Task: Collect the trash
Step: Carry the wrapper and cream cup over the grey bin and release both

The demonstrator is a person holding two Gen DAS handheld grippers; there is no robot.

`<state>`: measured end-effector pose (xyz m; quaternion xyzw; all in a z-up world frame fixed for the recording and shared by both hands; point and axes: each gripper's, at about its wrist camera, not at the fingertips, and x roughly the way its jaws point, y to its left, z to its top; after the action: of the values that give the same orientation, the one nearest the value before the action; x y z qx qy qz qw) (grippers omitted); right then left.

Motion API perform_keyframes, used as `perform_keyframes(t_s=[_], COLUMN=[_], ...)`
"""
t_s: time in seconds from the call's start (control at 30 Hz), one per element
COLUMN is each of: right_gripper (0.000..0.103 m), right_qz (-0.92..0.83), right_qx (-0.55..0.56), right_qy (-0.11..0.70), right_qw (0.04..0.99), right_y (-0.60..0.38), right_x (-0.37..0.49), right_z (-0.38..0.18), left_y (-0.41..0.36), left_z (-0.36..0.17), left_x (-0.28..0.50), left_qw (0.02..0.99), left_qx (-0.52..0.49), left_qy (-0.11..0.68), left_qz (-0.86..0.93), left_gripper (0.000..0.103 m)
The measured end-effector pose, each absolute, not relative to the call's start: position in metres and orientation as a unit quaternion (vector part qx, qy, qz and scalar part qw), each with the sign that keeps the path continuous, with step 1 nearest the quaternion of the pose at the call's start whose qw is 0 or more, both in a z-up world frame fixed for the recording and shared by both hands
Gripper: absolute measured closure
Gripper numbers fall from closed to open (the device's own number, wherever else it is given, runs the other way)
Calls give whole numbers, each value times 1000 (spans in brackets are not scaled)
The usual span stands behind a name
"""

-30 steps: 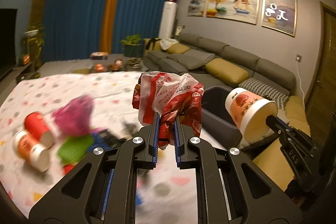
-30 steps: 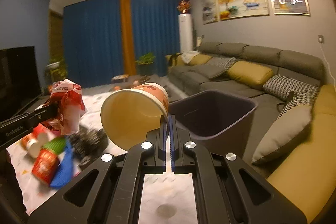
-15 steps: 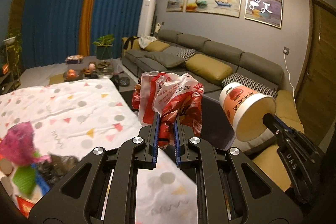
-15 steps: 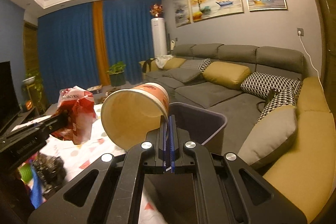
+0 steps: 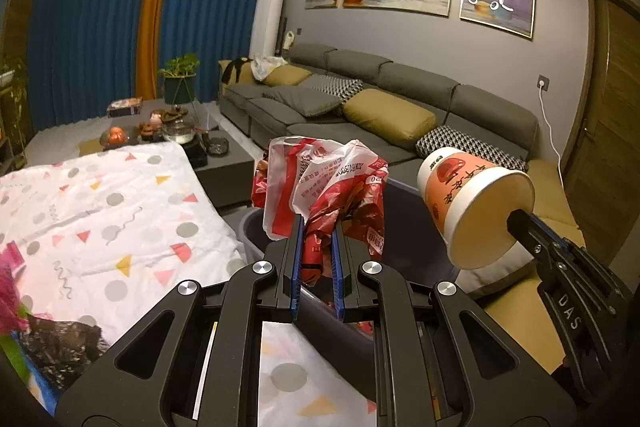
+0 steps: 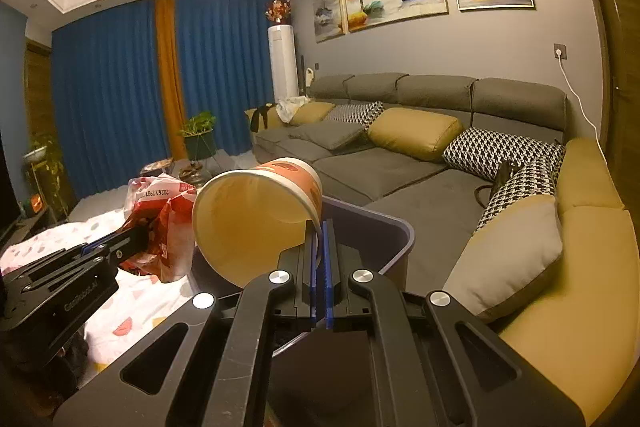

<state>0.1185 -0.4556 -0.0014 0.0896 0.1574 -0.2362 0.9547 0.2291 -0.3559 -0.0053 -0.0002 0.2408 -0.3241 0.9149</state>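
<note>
My left gripper [image 5: 316,227] is shut on a crumpled red and white plastic bag [image 5: 324,183] and holds it above the near rim of a dark purple trash bin [image 5: 256,231]. My right gripper [image 6: 319,227] is shut on the rim of an empty orange and white paper cup [image 6: 256,219], tilted on its side over the same bin [image 6: 372,231]. The cup [image 5: 472,207] and right gripper [image 5: 520,223] show at the right of the left wrist view. The bag [image 6: 164,219] and left gripper [image 6: 132,239] show at the left of the right wrist view.
A table with a white patterned cloth [image 5: 100,211] lies left of the bin, with black and pink trash [image 5: 52,343] at its near left. A grey sofa with yellow cushions [image 6: 416,135] runs along the right wall. A low coffee table [image 5: 168,131] stands behind.
Both grippers have swung right from the table toward the bin, carrying the bag and the cup. The trash pile has slid to the left edge of view and the bin is now beneath them.
</note>
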Motion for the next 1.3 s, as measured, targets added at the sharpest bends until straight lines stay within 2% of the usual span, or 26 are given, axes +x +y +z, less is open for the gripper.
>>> perform_keyframes(t_s=[1.3], right_gripper=[99], right_qz=[-242], right_qx=[98], right_qy=[215], right_qw=[941], right_y=[-478], right_x=[168], right_z=[-30], left_y=[-389], left_z=[-54], left_x=[279], left_qw=[881], left_qx=[12], left_qy=[321], left_qz=[-347], left_gripper=[91])
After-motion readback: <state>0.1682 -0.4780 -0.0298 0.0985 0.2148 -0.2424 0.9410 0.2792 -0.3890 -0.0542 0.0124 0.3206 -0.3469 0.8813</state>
